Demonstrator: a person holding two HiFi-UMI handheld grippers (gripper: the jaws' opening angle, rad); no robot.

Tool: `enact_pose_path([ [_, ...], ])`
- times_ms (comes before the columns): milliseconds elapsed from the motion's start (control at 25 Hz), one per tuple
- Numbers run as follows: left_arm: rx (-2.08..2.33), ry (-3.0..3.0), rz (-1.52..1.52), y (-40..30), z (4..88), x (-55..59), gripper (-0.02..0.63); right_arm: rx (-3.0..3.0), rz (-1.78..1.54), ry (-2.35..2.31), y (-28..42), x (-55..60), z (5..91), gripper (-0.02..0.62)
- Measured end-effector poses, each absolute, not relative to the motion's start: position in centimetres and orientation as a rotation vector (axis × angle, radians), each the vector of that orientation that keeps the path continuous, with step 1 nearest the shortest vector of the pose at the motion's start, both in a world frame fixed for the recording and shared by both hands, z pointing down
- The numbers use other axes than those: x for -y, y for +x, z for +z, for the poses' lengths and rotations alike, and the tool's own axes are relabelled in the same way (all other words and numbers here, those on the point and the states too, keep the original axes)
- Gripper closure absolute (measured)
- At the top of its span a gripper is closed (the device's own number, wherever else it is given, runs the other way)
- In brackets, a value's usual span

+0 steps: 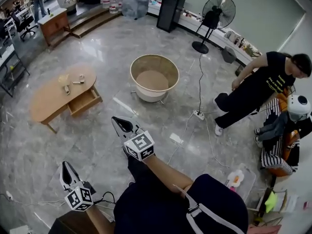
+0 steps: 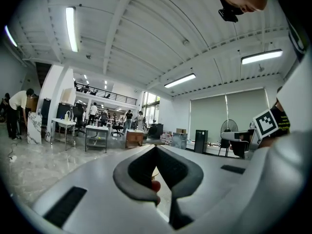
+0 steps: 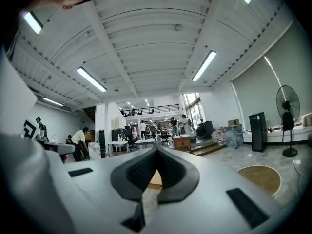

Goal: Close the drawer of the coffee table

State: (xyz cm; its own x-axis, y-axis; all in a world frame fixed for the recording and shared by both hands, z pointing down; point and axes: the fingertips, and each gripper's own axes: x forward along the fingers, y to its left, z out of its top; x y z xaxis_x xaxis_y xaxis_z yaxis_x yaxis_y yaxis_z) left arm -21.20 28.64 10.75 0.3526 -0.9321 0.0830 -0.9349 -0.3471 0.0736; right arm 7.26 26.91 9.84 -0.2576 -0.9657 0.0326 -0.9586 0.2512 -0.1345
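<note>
The oval wooden coffee table (image 1: 48,99) stands on the grey floor at the left of the head view. Its drawer (image 1: 84,101) is pulled out toward the middle of the room. My left gripper (image 1: 65,165) is held low at the bottom left, well short of the table, jaws together and empty. Further forward, my right gripper (image 1: 116,120) is also shut on nothing, about a metre of floor from the drawer. In the left gripper view the left gripper (image 2: 156,148) points across the room. The right gripper (image 3: 156,151) shows a sliver of tan table (image 3: 155,180) below its jaws.
Small items (image 1: 73,82) lie on the tabletop. A round wooden tub (image 1: 154,74) stands right of the table. A power strip (image 1: 198,114) with cable lies on the floor, a fan (image 1: 214,13) behind it. A person in black (image 1: 258,89) leans at the right.
</note>
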Motion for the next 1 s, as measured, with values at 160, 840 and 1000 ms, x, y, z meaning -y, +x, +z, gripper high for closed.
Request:
enact_pose_path([
  [160, 1.698, 2.506, 0.057, -19.4, 10.6, -26.6, 0.581, -2.434, -0.210, -1.889, 9.1, -25.8, 9.2, 0.569],
  [840, 1.790, 2.428, 0.059, -15.5, 9.3, -9.9, 0.581, -2.514, -0.233, -1.843, 13.0, -7.1, 9.3, 0.569],
  [1000, 1.820, 2.427, 0.062, -15.2, 8.9, -7.1, 0.581, -2.541, -0.213, -1.810, 12.8, -3.4, 9.4, 0.569],
])
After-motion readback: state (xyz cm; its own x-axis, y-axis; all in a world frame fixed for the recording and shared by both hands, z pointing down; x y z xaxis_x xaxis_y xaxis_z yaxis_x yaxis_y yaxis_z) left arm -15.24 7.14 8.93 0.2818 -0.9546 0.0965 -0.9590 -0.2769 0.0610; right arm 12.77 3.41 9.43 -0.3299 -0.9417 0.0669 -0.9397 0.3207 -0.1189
